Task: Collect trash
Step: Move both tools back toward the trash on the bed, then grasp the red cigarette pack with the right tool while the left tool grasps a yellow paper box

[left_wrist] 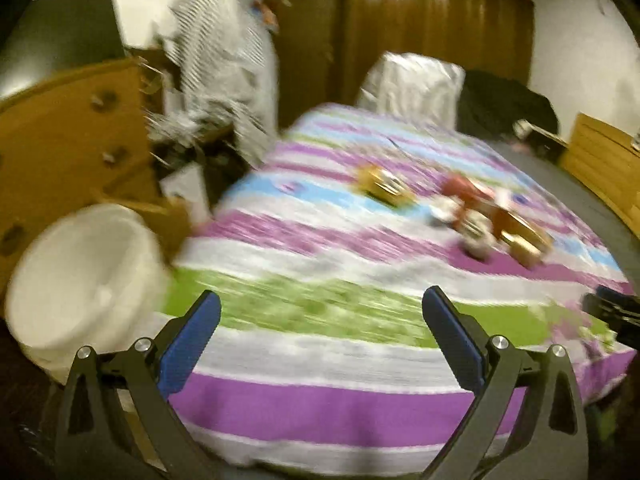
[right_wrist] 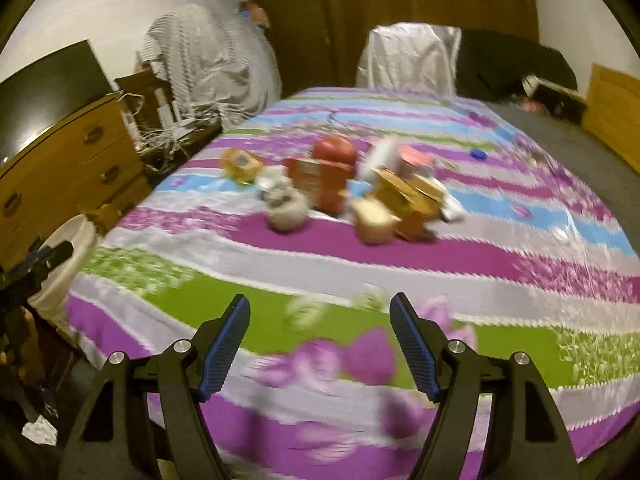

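The bed [right_wrist: 400, 264] fills both views, a striped quilt in purple, green, blue and white, and the trash sits in a loose heap [right_wrist: 352, 192] around the middle of it — well ahead of both sets of tongs. Off the bed's left edge stands the white bin [left_wrist: 80, 280], big and close in the left view, open mouth up, looking like the natural drop point.

In the heap: a red carton [right_wrist: 328, 176] standing tallest, a flattened brown cardboard box [right_wrist: 412, 200] to its right, a crumpled grey-white wad [right_wrist: 286, 210] at the near left, and an orange wrapper [right_wrist: 240, 164] lying apart on the far left.

The right tongs [right_wrist: 320, 320] hang spread wide over the green stripe, pinching nothing. The left tongs [left_wrist: 320, 312] are spread just as wide, empty too, nearer the bin side.

The step in hand looks like the reach for a first piece. Best done, by this reading, with the right tongs taking the near wad or the cardboard box first — approach low, close on a firm edge and not on the quilt, lift clear so the neighbours do not topple, then carry across to the bin.

As for writing, there are pale panels on the red carton and the wrapper, but motion blur smears everything; no brand or word can be read.
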`<state>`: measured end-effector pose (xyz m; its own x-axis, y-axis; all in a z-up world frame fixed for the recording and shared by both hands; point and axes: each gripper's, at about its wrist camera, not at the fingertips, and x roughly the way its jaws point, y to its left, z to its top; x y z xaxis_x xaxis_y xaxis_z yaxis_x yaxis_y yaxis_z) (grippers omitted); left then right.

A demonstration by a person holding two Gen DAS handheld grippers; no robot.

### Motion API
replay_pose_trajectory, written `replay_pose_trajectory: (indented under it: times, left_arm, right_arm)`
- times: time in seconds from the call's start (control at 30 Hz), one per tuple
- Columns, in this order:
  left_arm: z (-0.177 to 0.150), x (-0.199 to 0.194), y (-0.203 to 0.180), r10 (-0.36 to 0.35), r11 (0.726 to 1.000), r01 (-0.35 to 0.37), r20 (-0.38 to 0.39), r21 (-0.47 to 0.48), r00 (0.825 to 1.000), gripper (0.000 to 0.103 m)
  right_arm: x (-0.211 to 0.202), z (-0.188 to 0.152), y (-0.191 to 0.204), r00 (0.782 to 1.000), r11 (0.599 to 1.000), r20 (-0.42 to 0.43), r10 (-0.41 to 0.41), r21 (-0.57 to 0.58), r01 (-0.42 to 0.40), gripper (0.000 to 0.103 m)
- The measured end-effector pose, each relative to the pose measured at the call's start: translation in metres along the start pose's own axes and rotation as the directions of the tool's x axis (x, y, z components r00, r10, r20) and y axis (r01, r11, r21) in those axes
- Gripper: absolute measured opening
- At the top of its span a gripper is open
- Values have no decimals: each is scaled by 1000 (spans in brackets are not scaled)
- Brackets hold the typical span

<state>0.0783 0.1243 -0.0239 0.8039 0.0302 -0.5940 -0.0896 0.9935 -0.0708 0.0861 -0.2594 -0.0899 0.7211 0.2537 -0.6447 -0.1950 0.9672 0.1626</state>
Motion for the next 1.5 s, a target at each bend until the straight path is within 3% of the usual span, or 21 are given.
replay_pose_trajectory:
  times: [0.1,0.2,0.3,0.47,0.6,0.63,0.7,0.73,0.87,0.93,1.07,1.2,1.4,1.5]
  left_arm:
    - [-5,20,-35,-51,998,53,-51,38,997,97]
    - [-5,35,-57,-54,995,60,-75,81,996,97]
    - [-7,45,-63,-48,995,56,-105,80,993,97]
    - [-5,65,-47,-28,1000,29,-171,1,985,97]
    - [-3,69,-33,-16,999,10,-189,-33,982,97]
    - [-3,70,-32,-10,1000,4,-191,-30,982,97]
    - [-3,71,-32,-4,1000,-1,-194,-27,981,97]
    - [-4,71,-31,-4,1000,-1,-193,-26,981,97]
    - [-5,69,-27,4,1000,-9,-193,-26,981,97]
    - [-7,68,-25,1,999,-10,-200,-41,980,97]
    - [-8,64,-31,-10,999,2,-202,-40,979,97]
    - [-9,60,-49,-30,1000,29,-203,-4,979,97]
    - [9,64,-105,-110,989,127,-200,74,974,97]
    - [37,74,-150,-207,971,229,-229,75,951,97]
  right_arm:
    - [17,8,-30,999,999,2,37,-3,-37,57]
    - [38,37,-44,996,996,27,89,-25,-89,56]
    - [77,85,-46,988,982,16,153,-117,-150,56]
    - [141,143,-32,969,941,-95,228,-234,-244,58]
    - [183,159,-19,941,901,-203,269,-292,-321,57]
    - [193,157,-15,931,893,-242,272,-297,-338,38]
    - [200,150,-9,923,890,-276,268,-297,-347,30]
    - [192,144,-7,927,889,-255,274,-300,-345,25]
    - [137,116,-7,914,900,-207,350,-197,-389,24]
    - [105,99,-8,896,885,-187,402,-171,-433,24]
    - [36,64,-36,909,909,-67,411,-45,-414,24]
    - [-6,24,-83,951,940,47,307,143,-310,24]
    - [-27,-39,-135,978,887,107,180,413,-208,24]
    - [-27,-49,-142,977,871,124,172,445,-209,24]
